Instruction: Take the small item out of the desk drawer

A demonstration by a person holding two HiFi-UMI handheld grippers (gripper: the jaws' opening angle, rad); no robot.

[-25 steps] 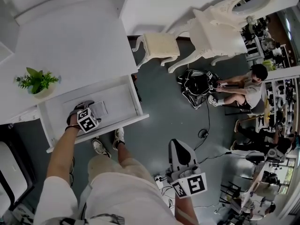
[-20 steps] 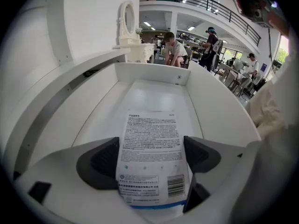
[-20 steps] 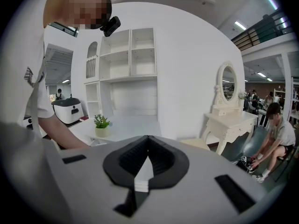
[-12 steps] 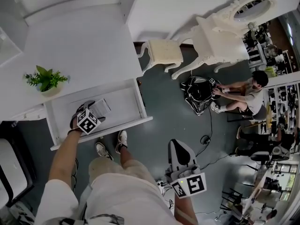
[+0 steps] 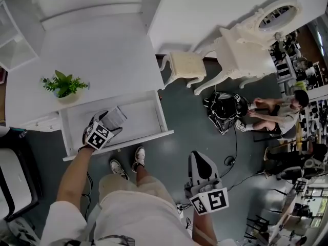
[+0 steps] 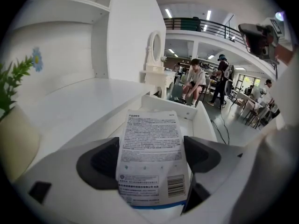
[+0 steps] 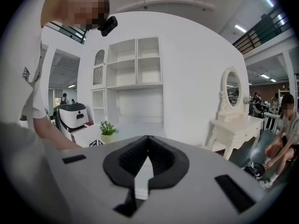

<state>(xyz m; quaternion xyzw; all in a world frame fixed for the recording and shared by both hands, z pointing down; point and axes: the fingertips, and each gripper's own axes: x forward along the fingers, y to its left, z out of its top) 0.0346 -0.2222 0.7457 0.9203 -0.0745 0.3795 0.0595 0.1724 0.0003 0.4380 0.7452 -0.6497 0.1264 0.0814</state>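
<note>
While the drawer [image 5: 149, 118] stands open: it juts from the front edge of the desk [image 5: 102, 60] toward you, so its inside can be reached from above.
Left gripper [image 5: 108, 123]: you hold it over the drawer's left half, tips pointing along the drawer toward its right end. Its jaws stand wide but are clamped on the packet, one pad against each long side.
Packet [image 6: 150, 143]: a flat white pouch with fine print and a barcode. It sits between the left pads, printed face toward you, tilted. It appears raised off the drawer floor. Gripping across the width suits a thin, limp item, but expect it to sag or slip if you swing it fast.
Right gripper [image 7: 146, 148]: jaws together, nothing between them. You carry it low at your right side, well apart from the desk, probably to keep it out of the way.
Plant [image 5: 64, 84]: stands on the desk near the front edge, just behind the drawer's left end. Keep your left forearm clear of it.
Step in hand: judged to be the lift-out. The packet has not yet cleared the drawer's front wall.
</note>
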